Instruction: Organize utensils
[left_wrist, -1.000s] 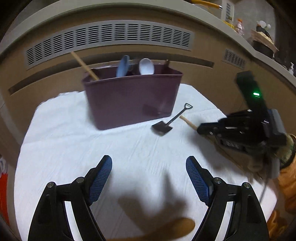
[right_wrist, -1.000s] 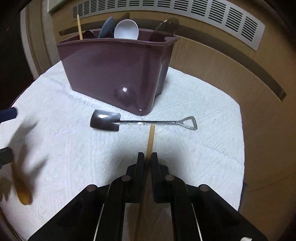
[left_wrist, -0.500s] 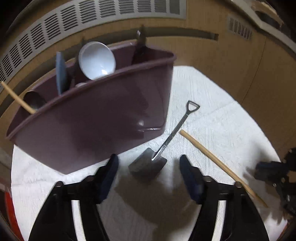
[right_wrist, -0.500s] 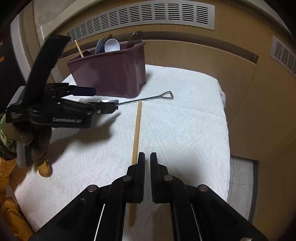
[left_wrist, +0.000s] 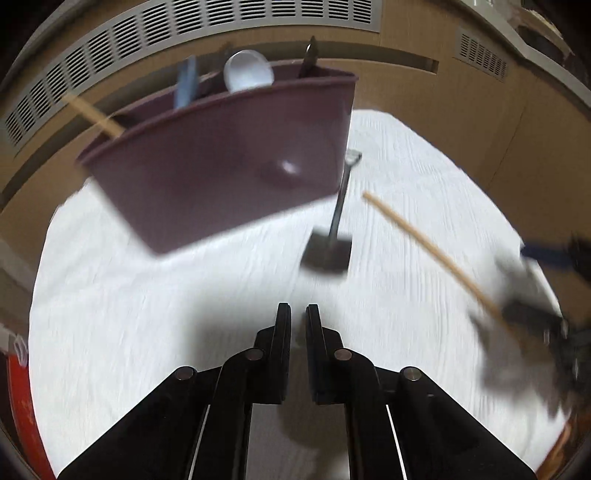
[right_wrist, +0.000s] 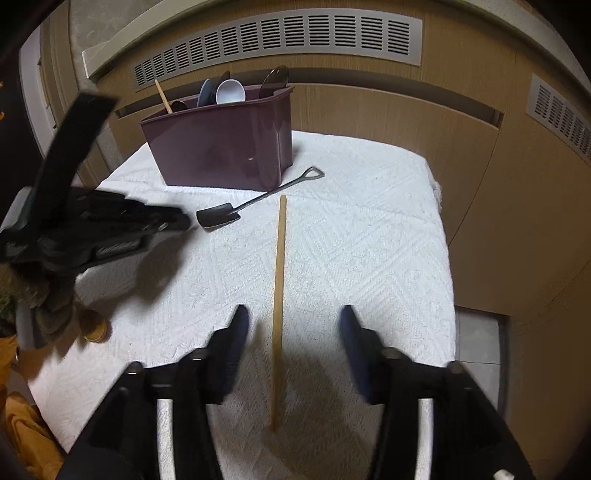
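Note:
A maroon bin (left_wrist: 229, 162) (right_wrist: 221, 144) stands on the white cloth with several utensils upright in it, among them a white spoon (right_wrist: 229, 91). A small metal shovel-shaped spoon (left_wrist: 328, 247) (right_wrist: 236, 212) lies beside the bin. A wooden chopstick (right_wrist: 277, 306) (left_wrist: 424, 247) lies flat on the cloth. My left gripper (left_wrist: 297, 314) (right_wrist: 177, 221) is shut and empty, just short of the shovel's blade. My right gripper (right_wrist: 291, 332) is open, its fingers on either side of the chopstick's near half.
The white cloth (right_wrist: 369, 240) covers a small table against a wooden wall with vent grilles (right_wrist: 277, 40). A wooden spoon bowl (right_wrist: 94, 325) shows at the table's left edge. The floor drops off to the right of the table.
My left gripper has shut and pulled back a little from the shovel spoon. My right gripper has opened from shut; the chopstick lies free on the cloth between its fingers.

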